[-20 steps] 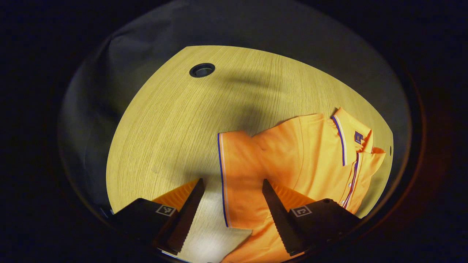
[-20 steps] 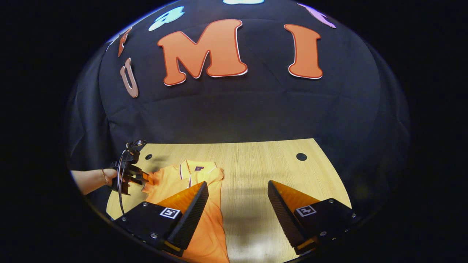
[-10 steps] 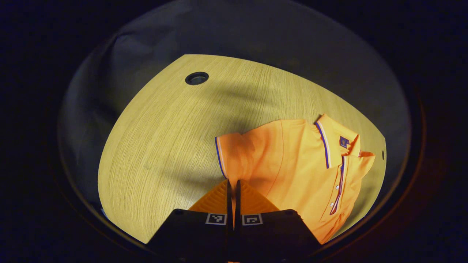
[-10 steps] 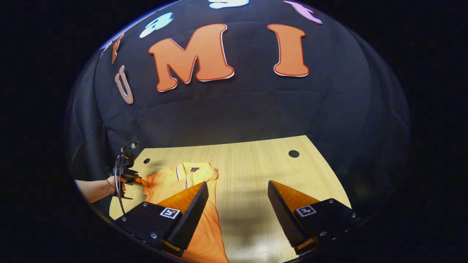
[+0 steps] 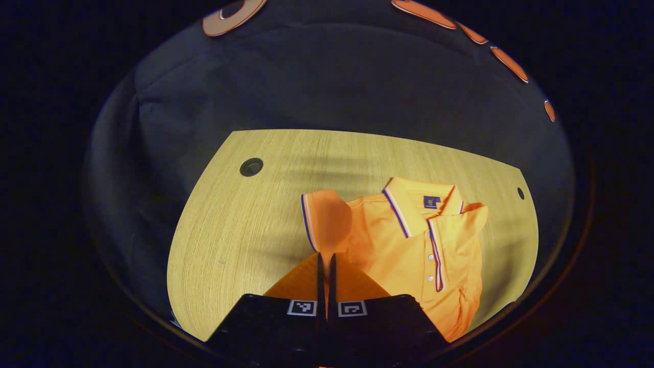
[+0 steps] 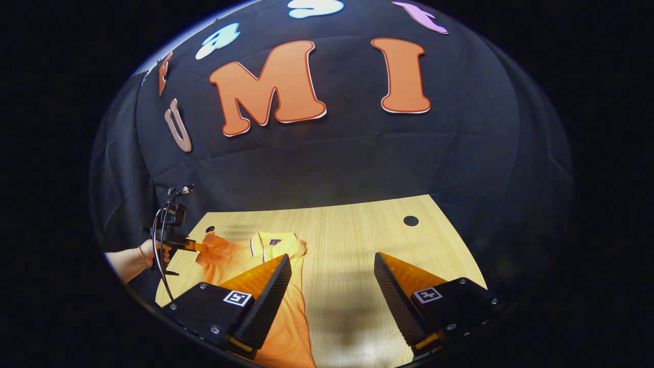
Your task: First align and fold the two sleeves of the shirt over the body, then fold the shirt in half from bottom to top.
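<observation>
L gripper point(image 5: 325, 261) is pinched tight on the sleeve point(image 5: 327, 217) of the shirt point(image 5: 419, 245), jaws pressed together w/ cloth between them. The sleeve stands up off the desk point(image 5: 255, 225), cuff stripe facing the camera, prob. so it can be swung over the body w/o dragging. In the right gripper view the same gripper point(image 6: 190, 246), held by a hand point(image 6: 153, 251), grips the raised sleeve point(image 6: 212, 248) at the shirt's far-left side.

Shirt lies face-up on the desk, collar point(image 5: 409, 204) toward the booth wall, placket down the middle; its near side looks already tucked in, can't be sure.

R gripper point(image 6: 332, 276) is spread wide, holding nothing, hovering above desk point(image 6: 357, 230) and the shirt's lower part point(image 6: 291, 317). Judgement: it waits clear so the L fold has room, and is placed to steady or take the hem later.

Step in hand: sleeve fold, early in task; bottom-to-top fold not yet done. Risk: the thin pinch slips, or the body lifts along w/ the sleeve.
</observation>
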`<action>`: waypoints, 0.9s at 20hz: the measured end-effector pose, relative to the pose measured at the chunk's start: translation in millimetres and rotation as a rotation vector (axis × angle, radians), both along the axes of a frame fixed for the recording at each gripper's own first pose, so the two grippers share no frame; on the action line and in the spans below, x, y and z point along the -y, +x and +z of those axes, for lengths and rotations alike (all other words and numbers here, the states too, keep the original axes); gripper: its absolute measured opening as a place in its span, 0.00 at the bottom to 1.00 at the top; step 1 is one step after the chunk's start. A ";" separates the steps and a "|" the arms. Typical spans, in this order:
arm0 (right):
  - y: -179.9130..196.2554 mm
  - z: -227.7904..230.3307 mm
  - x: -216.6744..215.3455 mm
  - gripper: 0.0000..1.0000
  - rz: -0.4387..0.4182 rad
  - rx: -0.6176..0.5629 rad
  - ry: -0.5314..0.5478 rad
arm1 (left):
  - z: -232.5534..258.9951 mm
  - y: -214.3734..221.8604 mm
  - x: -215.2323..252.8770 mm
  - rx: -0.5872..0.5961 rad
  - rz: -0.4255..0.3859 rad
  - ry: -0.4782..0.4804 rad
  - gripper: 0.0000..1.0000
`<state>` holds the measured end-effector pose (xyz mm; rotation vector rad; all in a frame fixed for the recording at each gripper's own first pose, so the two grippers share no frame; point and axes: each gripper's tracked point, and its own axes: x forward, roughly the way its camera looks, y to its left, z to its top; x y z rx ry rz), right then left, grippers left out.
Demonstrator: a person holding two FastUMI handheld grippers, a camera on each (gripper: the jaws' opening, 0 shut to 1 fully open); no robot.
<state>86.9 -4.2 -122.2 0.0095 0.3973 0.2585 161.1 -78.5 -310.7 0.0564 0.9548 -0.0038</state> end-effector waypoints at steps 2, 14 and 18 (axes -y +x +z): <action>-1.9 0.5 3.9 0.99 0.005 0.006 0.002 | 2.8 -2.8 26.8 -0.002 -0.026 -0.010 0.01; -14.0 -12.1 57.5 0.99 -0.041 -0.014 0.017 | -29.0 -17.2 174.1 -0.075 -0.194 -0.043 0.01; -17.6 -22.8 70.1 0.99 -0.057 -0.040 0.014 | -46.5 -22.2 189.3 -0.123 -0.195 -0.019 0.00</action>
